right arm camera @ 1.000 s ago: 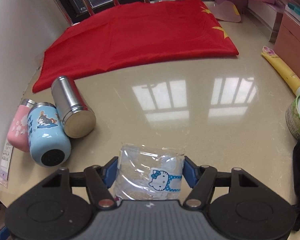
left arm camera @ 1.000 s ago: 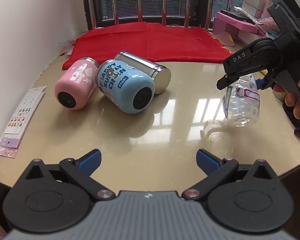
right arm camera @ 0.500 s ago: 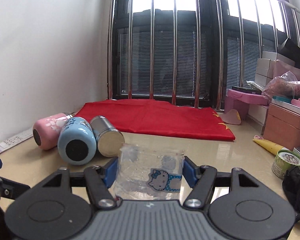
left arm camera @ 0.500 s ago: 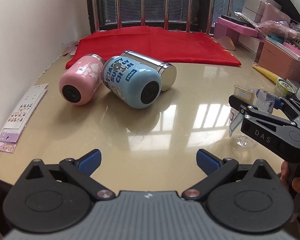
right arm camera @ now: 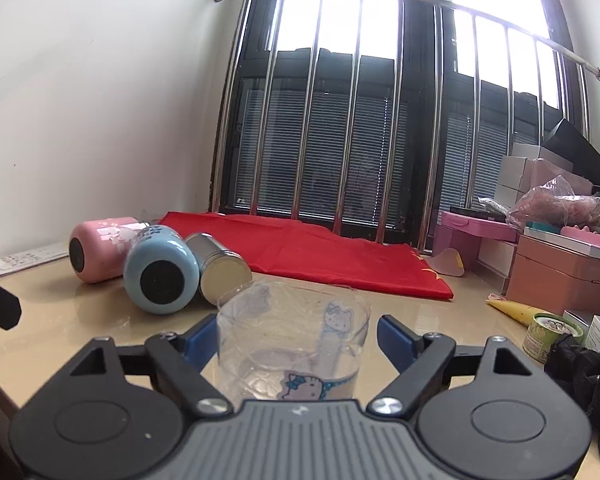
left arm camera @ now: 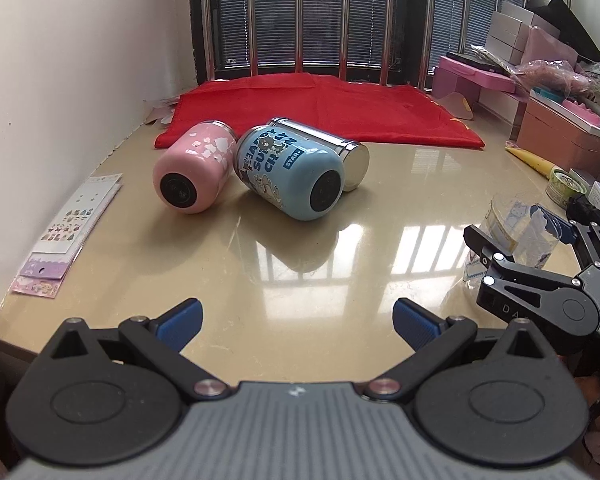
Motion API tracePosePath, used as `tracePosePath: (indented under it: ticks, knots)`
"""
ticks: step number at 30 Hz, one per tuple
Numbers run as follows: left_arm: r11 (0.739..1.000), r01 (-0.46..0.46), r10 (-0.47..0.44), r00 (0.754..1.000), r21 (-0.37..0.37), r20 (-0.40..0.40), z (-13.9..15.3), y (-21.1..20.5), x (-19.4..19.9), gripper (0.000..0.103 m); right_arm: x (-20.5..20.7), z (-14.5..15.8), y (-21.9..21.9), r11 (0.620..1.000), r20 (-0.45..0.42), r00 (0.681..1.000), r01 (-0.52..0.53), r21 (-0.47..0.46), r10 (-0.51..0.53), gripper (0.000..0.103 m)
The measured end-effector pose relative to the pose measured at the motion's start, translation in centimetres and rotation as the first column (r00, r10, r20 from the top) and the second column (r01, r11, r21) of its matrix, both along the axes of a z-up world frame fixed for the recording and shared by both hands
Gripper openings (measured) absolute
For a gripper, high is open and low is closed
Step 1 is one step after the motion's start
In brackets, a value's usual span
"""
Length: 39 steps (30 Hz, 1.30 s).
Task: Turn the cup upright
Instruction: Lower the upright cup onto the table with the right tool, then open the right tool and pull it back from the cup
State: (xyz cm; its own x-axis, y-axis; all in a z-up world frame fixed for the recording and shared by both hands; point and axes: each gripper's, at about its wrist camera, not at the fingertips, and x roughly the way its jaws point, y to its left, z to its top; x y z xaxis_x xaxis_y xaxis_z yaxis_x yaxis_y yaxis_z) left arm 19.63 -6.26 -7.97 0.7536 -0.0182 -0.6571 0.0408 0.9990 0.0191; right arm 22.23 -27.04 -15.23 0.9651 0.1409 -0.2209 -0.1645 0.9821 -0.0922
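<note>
A clear, thin-walled plastic cup (right arm camera: pixel 296 340) is seen upright between the spread right gripper (right arm camera: pixel 296 338); the left gripper (left arm camera: pixel 298 316) is held apart above the glossy table (left arm camera: pixel 300 272).

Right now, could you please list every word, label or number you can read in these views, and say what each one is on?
"HAPPY SUNNY CHAN": on the blue cup, partly warped, so this reading is uncertain.
"STAR": on the same cup, on a dark tag.
"DA": on the right gripper body, the rest cut off.
Sticker sheets: print too small to read.
Green tin: label blurred.
</note>
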Motion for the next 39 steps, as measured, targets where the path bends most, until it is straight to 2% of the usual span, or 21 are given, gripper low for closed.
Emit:
tracePosePath:
  ticks: [3, 7, 10, 13, 17, 21, 30, 39]
  knots:
    - [1.000, 0.005, -0.005, 1.000, -0.020, 0.026, 0.9, 0.2, -0.6, 0.103, -1.1, 1.3, -0.4, 1.000, 0.006, 1.000, -0.006, 0.019, 0.006, 0.093]
    - [0.999, 0.018, -0.014, 0.995, -0.045, 0.095, 2.5, 0.1, -3.1, 0.103, -4.9, 4.6, -1.0, 0.997, 0.035, 0.999, 0.012, 0.074, -0.014, 0.103]
    - [0.997, 0.024, -0.011, 0.986, -0.075, 0.164, 3.8, 0.2, -6.4, 0.103, -9.1, 6.9, -1.1, 0.993, 0.038, 0.998, 0.038, 0.109, -0.042, 0.103]
    - [0.995, 0.032, -0.010, 0.973, -0.090, 0.232, 4.5, 0.3, -9.9, 0.103, -12.8, 8.0, -0.9, 0.990, -0.008, 0.999, 0.050, 0.130, -0.050, 0.103]
    - [0.996, 0.039, -0.014, 0.954, -0.079, 0.301, 4.4, 0.8, -14.3, 0.103, -16.7, 7.9, -0.6, 0.985, -0.078, 0.996, 0.056, 0.166, -0.043, 0.103]
    - [0.996, 0.022, 0.009, 0.943, -0.089, 0.333, 3.6, 1.7, -17.5, 0.103, -19.7, 7.0, 0.0, 0.983, -0.102, 0.993, 0.080, 0.166, -0.064, 0.103]
    - [0.996, -0.005, 0.039, 0.925, -0.091, 0.378, 2.5, 2.9, -22.8, 0.103, -24.6, 6.0, 0.9, 0.983, -0.064, 0.997, 0.063, 0.171, -0.053, 0.103]
    - [0.995, -0.003, 0.041, 0.920, -0.098, 0.390, 2.7, 3.3, -24.9, 0.103, -26.7, 6.8, 1.1, 0.983, -0.032, 0.998, 0.057, 0.173, -0.052, 0.103]
